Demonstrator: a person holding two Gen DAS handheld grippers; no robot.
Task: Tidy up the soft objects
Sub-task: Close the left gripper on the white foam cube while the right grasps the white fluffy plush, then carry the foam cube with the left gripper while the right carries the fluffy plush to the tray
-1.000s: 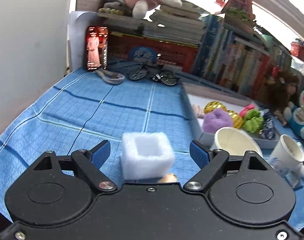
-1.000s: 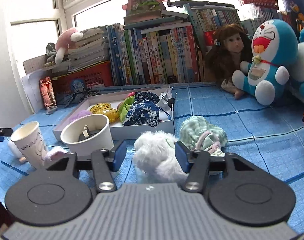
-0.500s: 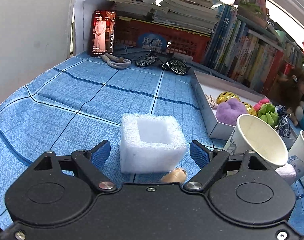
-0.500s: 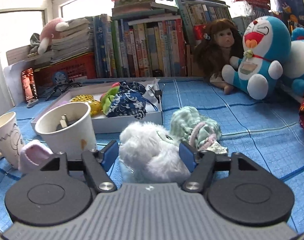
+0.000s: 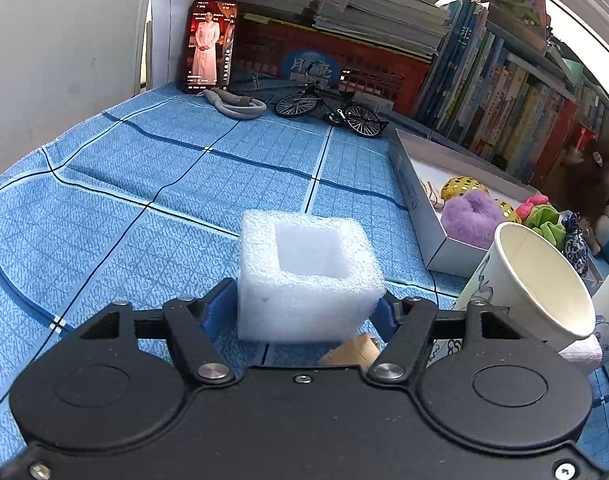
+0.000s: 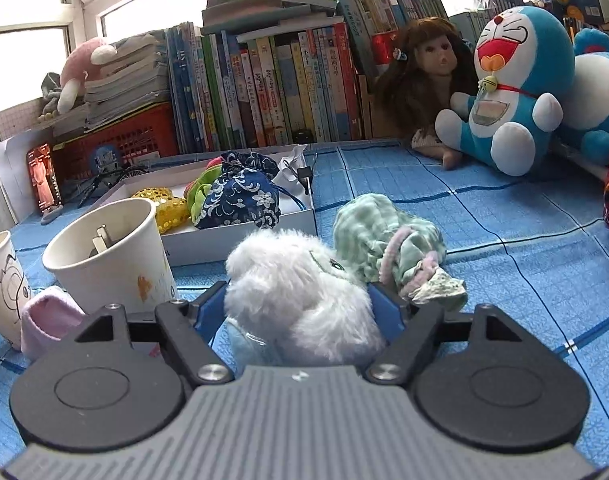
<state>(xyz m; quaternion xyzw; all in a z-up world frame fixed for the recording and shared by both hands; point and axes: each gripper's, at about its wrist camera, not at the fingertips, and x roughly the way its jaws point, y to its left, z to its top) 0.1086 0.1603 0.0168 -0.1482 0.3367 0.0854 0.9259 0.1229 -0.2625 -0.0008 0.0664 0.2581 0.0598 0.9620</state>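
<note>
My left gripper (image 5: 304, 308) is shut on a white foam cube (image 5: 304, 276) with a hollow top, on the blue cloth. My right gripper (image 6: 298, 308) is shut on a fluffy white plush (image 6: 296, 292). A green checked cloth bundle (image 6: 384, 236) lies just right of the plush. A white shallow box (image 6: 240, 232) holds a navy floral pouch (image 6: 240, 196), a green scrunchie, gold sequin balls and a purple pompom (image 5: 472, 216); the box also shows in the left wrist view (image 5: 408, 184).
Paper cups (image 6: 108, 256) (image 5: 536, 284) stand in front of the box, with a pink soft piece (image 6: 48, 320) beside them. A small model bicycle (image 5: 328, 108), a phone (image 5: 210, 46) and books line the back. A doll (image 6: 424, 80) and a Doraemon plush (image 6: 508, 88) sit far right.
My left gripper has moved forward and closed its fingers onto the foam cube. My right gripper has closed further on the white plush.
</note>
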